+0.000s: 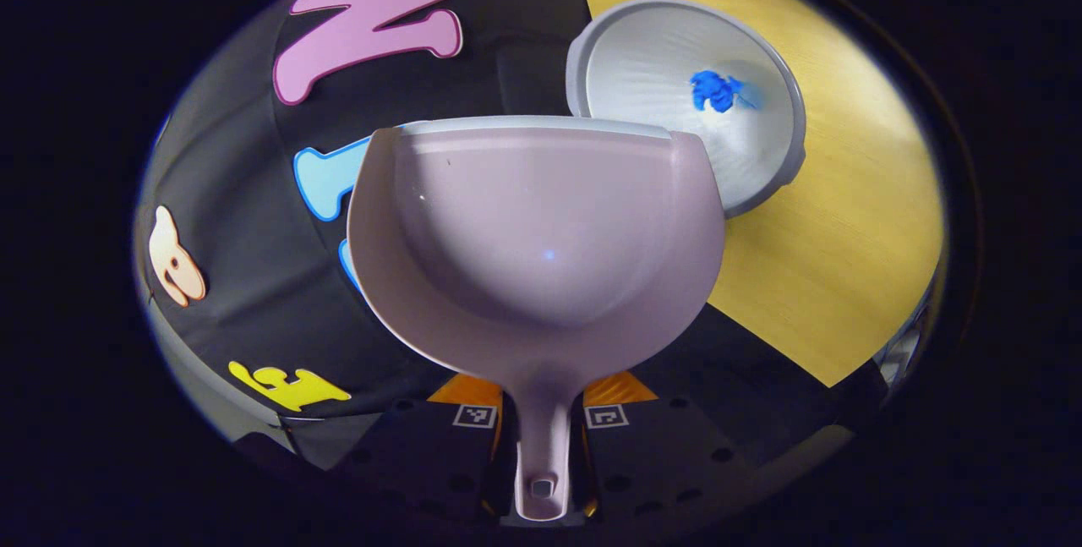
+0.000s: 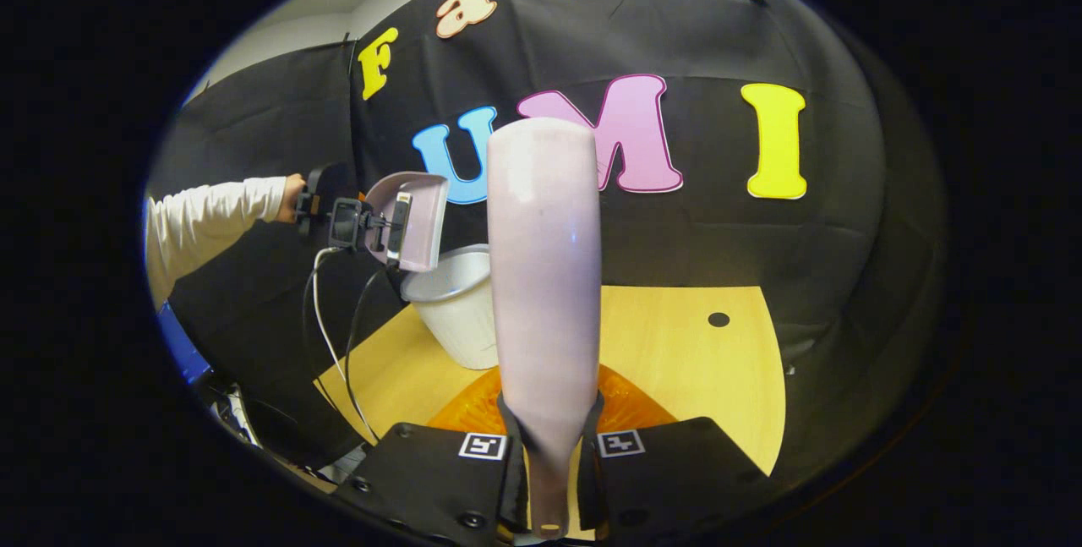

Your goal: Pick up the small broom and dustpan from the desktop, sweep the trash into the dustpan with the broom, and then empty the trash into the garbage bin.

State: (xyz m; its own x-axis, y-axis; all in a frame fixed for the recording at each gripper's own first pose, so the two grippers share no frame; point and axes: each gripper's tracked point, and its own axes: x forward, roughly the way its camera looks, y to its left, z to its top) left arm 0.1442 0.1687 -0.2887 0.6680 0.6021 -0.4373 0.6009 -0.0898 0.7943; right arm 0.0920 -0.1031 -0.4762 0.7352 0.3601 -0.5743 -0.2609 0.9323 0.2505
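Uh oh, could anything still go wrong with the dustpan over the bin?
Maybe. The pale pink plastic dustpan, held by its handle in the left claw, hangs partly beyond the round white plastic bin, where the blue scrap lies, so leftover bits could miss. Its lip could also bump the rim and tip the bin.

Surface: light yellow wood-grain tabletop (image 2: 676,344), w/ 1 small dark round hole (image 2: 718,319)
On it: 1 white round plastic garbage bin (image 2: 461,319), nr far-left edge

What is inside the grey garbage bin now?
In the left gripper view, one crumpled blue scrap lies inside the garbage bin, on its pale inner surface. The dustpan, held in front, covers the bin's near part, so anything there is hidden.
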